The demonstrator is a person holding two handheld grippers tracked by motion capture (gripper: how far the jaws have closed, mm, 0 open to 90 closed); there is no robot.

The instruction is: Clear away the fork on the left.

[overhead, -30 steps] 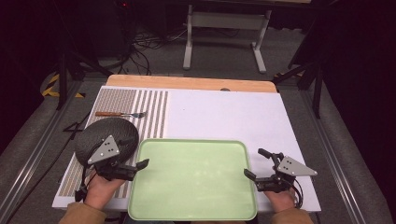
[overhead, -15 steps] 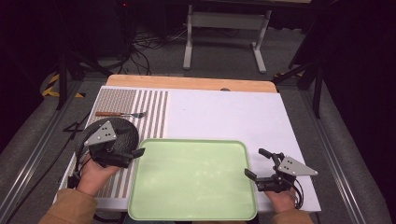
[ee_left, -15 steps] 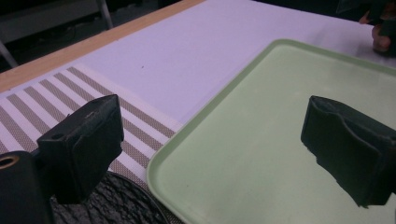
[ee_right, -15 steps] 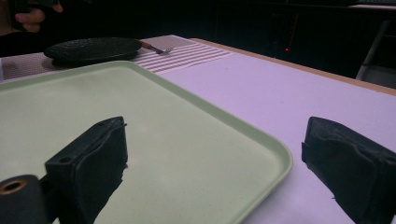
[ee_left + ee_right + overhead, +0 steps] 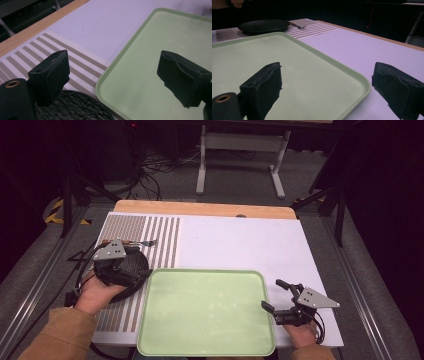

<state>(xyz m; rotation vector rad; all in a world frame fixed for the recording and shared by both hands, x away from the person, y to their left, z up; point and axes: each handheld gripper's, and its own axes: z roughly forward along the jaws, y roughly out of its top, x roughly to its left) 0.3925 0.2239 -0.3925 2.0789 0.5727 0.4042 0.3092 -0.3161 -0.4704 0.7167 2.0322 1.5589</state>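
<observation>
We see the left gripper over the black plate, left of the tray; its jaws, spread and empty, have just been closing slightly. The right gripper gapes empty at the tray's right rim

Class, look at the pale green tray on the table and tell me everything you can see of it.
The tray is a pale green rectangle with rounded corners and a low raised rim, smooth and matte like plastic. It lies flat and empty at the near edge of the white table top, its left edge over the striped mat, beside the black plate. Faint smudges mark its floor. In the gripper views, open jaws frame it without gripping it.
</observation>
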